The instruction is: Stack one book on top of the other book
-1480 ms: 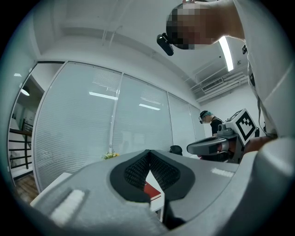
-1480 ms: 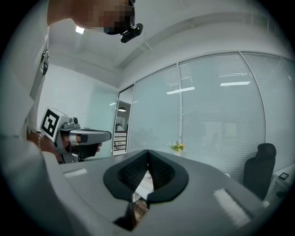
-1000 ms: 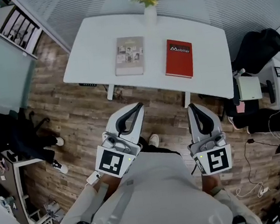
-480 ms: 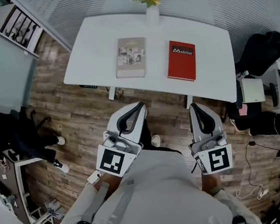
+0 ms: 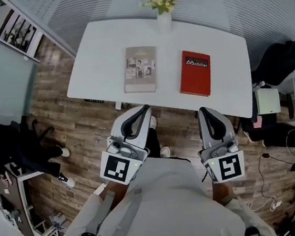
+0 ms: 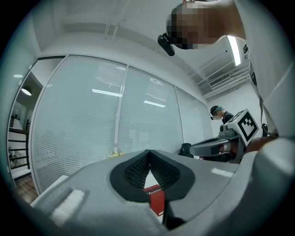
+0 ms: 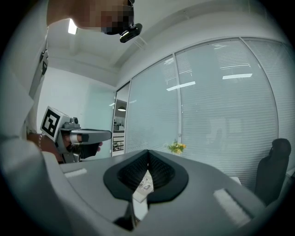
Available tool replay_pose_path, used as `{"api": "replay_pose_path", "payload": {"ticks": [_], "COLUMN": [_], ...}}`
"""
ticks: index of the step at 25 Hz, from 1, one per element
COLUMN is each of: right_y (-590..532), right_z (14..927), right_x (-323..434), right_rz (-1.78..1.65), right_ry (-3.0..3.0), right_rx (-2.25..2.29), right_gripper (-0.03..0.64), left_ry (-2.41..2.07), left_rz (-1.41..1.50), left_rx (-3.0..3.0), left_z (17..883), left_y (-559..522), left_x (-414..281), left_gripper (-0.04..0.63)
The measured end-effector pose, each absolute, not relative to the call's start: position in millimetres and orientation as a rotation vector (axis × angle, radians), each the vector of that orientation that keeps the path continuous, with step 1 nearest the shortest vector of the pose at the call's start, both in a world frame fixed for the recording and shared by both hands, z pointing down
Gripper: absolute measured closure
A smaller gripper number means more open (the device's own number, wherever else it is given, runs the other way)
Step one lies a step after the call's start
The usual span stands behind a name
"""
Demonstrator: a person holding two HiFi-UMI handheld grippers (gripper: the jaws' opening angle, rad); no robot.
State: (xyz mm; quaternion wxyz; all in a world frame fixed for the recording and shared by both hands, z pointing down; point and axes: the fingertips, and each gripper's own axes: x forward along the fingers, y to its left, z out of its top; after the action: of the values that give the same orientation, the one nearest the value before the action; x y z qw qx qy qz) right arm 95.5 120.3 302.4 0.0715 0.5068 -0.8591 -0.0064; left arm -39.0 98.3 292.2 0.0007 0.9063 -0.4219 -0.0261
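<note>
1. We held the left gripper (image 5: 144,110) clenched on nothing, its tip by the near edge of the white table (image 5: 98,57).
2. Our right gripper (image 5: 202,112) was likewise clenched and empty.
3. The grey book (image 5: 140,69) and the red book (image 5: 195,73) lay flat on it, side by side, not touching.

Red book (image 5: 195,73), grey book (image 5: 140,69), flat, apart

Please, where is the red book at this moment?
In the head view the red book lies flat on the right half of the white table, apart from the grey book to its left; the flower vase stands beyond them.
</note>
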Motion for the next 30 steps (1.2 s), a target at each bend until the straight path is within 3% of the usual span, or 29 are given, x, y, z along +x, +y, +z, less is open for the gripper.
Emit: {"api": "replay_pose_path", "payload": {"ticks": [30], "right_y": [-121.0], "right_z": [309.1], "right_x": [9.0], "right_rz": [-0.041], "right_ry": [-2.549], "right_rx": [1.535], "right_gripper": [0.612], "left_ry": [-1.235], "left_rz": [-0.073], "left_rx": [2.865], "left_z": [308.7], "left_y": [-148.6], "left_x": [-109.8], "left_gripper": [0.595]}}
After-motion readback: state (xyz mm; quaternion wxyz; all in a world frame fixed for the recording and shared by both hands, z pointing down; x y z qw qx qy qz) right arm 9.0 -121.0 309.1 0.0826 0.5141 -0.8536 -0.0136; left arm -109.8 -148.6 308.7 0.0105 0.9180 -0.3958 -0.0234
